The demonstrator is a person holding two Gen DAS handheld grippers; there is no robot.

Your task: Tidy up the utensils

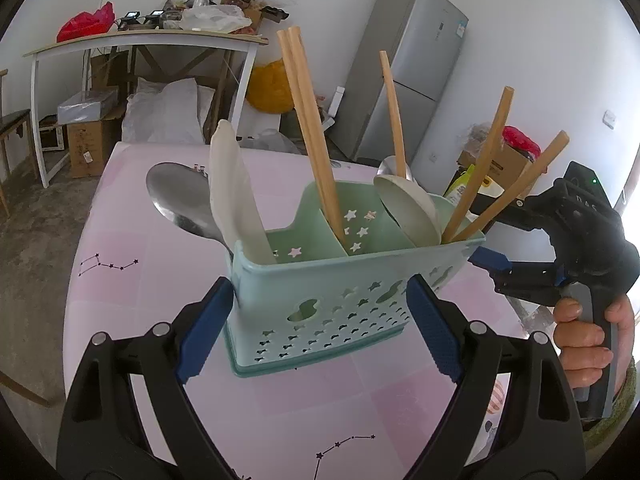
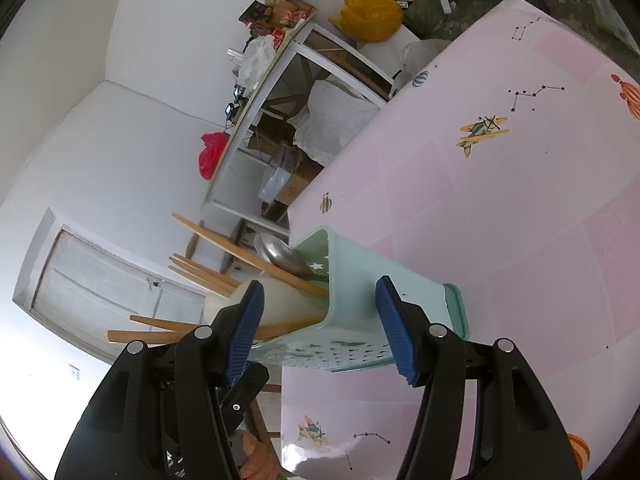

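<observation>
The caddy (image 1: 320, 304) stands upright on the counter (image 1: 132, 280), long axis left-right, chopsticks (image 1: 308, 120) pointing up. Left gripper (image 1: 320, 332) clamps its long sides; right gripper (image 2: 320, 328) clamps its end.

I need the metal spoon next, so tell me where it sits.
In the left wrist view, the metal spoon stands bowl-up in the left end compartment of the green caddy, just left of the white rice paddle, on the pink table.
</observation>
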